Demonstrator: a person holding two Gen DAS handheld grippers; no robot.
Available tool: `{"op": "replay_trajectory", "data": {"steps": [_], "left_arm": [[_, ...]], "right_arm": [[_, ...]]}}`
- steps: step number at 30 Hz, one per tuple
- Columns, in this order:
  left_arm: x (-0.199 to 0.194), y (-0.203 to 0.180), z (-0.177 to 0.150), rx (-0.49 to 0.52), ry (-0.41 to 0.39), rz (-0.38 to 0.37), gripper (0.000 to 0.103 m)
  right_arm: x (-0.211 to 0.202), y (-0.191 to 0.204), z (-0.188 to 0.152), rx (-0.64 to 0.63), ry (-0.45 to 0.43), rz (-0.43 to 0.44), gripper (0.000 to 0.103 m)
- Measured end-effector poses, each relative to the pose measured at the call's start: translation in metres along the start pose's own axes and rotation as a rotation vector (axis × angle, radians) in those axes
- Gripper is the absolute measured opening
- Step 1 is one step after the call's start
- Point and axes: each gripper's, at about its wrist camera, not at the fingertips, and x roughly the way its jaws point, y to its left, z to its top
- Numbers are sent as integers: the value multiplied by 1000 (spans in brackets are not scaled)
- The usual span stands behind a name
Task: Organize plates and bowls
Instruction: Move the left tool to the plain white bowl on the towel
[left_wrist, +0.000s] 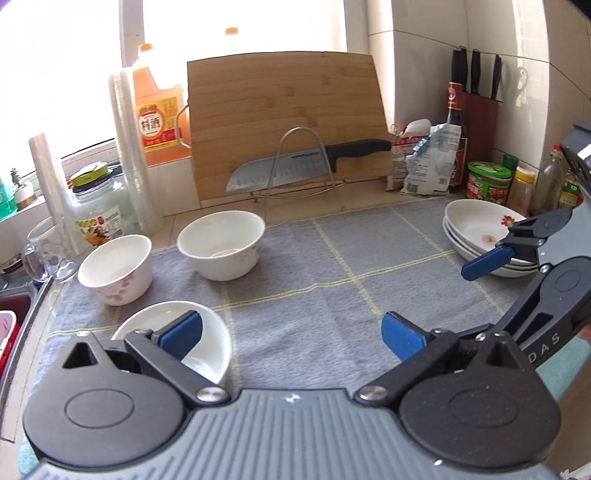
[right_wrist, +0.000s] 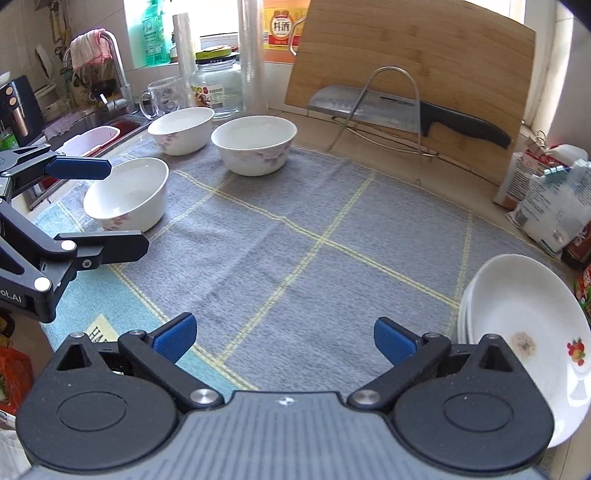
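Three white bowls stand on the grey mat (left_wrist: 314, 266): a near one (left_wrist: 210, 343) under my left finger, a middle one (left_wrist: 116, 269) and a far one (left_wrist: 221, 243). A stack of white plates (left_wrist: 472, 229) sits at the mat's right. My left gripper (left_wrist: 291, 332) is open and empty, its left pad over the near bowl. My right gripper (right_wrist: 284, 338) is open and empty above the mat, beside the plate stack (right_wrist: 517, 314). The near bowl (right_wrist: 125, 192), middle bowl (right_wrist: 181, 129) and far bowl (right_wrist: 255, 147) show in the right wrist view too.
A bamboo cutting board (left_wrist: 284, 118) leans on the back wall with a cleaver (left_wrist: 295, 166) on a wire rack. Jars and bottles (left_wrist: 487, 181) crowd the back right. A glass mug (left_wrist: 48, 247), plastic cup stacks (left_wrist: 129, 155) and the sink (right_wrist: 92, 125) are at the left.
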Motion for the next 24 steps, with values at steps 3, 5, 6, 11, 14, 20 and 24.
{"op": "replay_trajectory", "data": {"steps": [3, 5, 6, 11, 14, 20, 24], "left_arm": [[0, 28, -7, -7, 13, 14, 102], [0, 46, -12, -8, 21, 18, 102], [1, 54, -14, -5, 27, 23, 102], [6, 89, -18, -8, 57, -3, 102], [11, 104, -17, -2, 81, -33, 102], [25, 128, -13, -12, 141, -90, 102], [37, 140, -11, -27, 184, -122, 102]], "right_arm": [[15, 24, 11, -15, 6, 7, 103], [24, 39, 18, -22, 7, 12, 103], [28, 46, 21, -22, 7, 12, 103], [49, 73, 35, -38, -1, 16, 103], [59, 88, 40, -58, -7, 28, 103], [76, 116, 48, -108, -20, 45, 103], [85, 128, 53, -117, -28, 56, 103]]}}
